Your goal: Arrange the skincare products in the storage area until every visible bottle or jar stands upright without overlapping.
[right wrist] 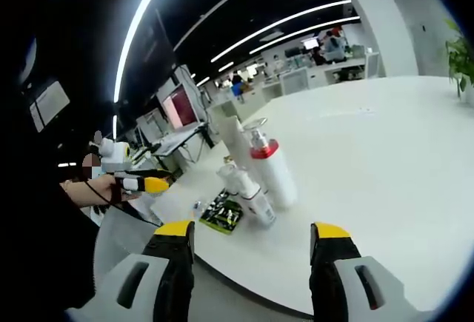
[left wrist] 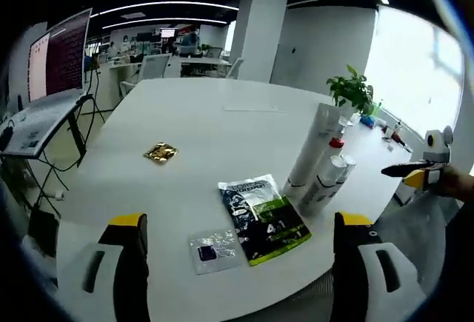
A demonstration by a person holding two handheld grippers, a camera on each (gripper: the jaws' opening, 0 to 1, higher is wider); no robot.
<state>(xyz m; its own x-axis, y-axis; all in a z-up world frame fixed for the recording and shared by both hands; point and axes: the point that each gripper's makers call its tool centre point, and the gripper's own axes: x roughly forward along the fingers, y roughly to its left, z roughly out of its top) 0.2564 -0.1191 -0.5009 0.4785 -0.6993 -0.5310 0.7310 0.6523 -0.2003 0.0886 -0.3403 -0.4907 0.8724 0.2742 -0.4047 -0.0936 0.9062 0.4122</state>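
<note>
- At the bottom of the left gripper view, the left gripper (left wrist: 241, 263) has its 2 yellow-tipped jaws spread wide, pinching nothing, above the near edge of the white table (left wrist: 222, 126).
- Just beyond those jaws, lower centre of the frame, a small clear sachet (left wrist: 215, 249) lies flat, touching a dark green-and-white pouch (left wrist: 263, 218) that also lies flat.
- Right of the pouch, centre right, a tall white tube (left wrist: 312, 148) stands tilted, with a red-collared pump bottle (left wrist: 331, 155) and a smaller white bottle (left wrist: 326, 181) packed against it.
- Left of centre, well apart from that group, a small gold packet (left wrist: 161, 152) lies on the table.
- At the right edge of the frame, the right gripper (left wrist: 415, 172) comes into view, held by a hand (left wrist: 458, 183); whether its jaws are apart cannot be told there.
- Upper right, a potted plant (left wrist: 354, 89) stands at the far table edge.
- At the bottom of the right gripper view, the right gripper (right wrist: 252, 252) shows both jaws parted and empty.
- Beyond them, centre of the frame, the pump bottle (right wrist: 268, 166) stands upright with the smaller white bottle (right wrist: 248, 192) leaning beside it and the pouch (right wrist: 222, 215) at the table edge.
- At centre left of that frame, the left gripper (right wrist: 144, 183) is seen.
</note>
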